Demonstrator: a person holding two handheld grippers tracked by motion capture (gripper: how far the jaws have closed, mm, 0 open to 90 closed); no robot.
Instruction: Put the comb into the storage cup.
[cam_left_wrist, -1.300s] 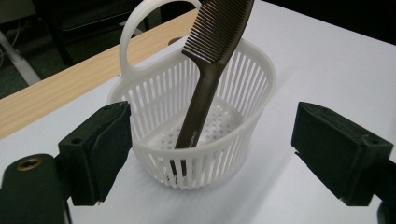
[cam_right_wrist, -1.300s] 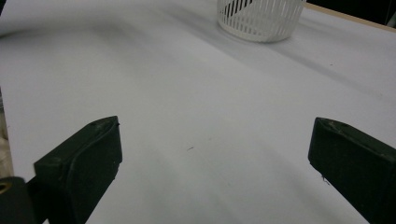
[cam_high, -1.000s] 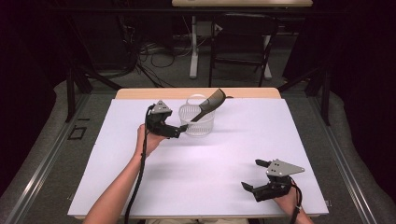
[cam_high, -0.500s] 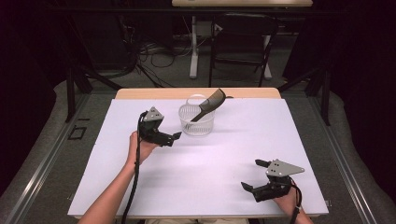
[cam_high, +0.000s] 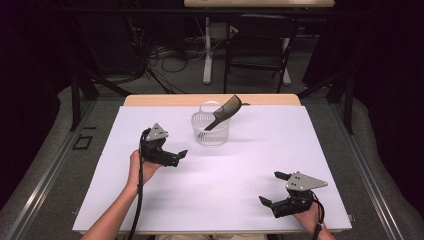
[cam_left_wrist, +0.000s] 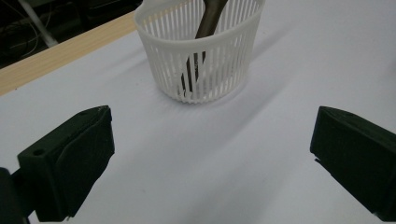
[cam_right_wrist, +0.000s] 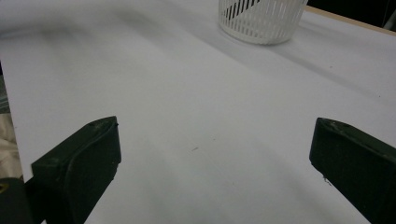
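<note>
Jaws: both grippers released, empty | comb (cam_high: 224, 113) lower end veiled by basket (cam_high: 210, 131) slats (top cropped)

Lab recording bay: black curtains (cam_high: 30, 60), floor cable tangle (cam_high: 160, 55), white-covered test table (cam_high: 225, 200)

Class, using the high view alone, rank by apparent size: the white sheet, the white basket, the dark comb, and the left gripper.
1. white sheet
2. white basket
3. left gripper and dark comb: too alike to rank; part of the comb sits inside the basket.
</note>
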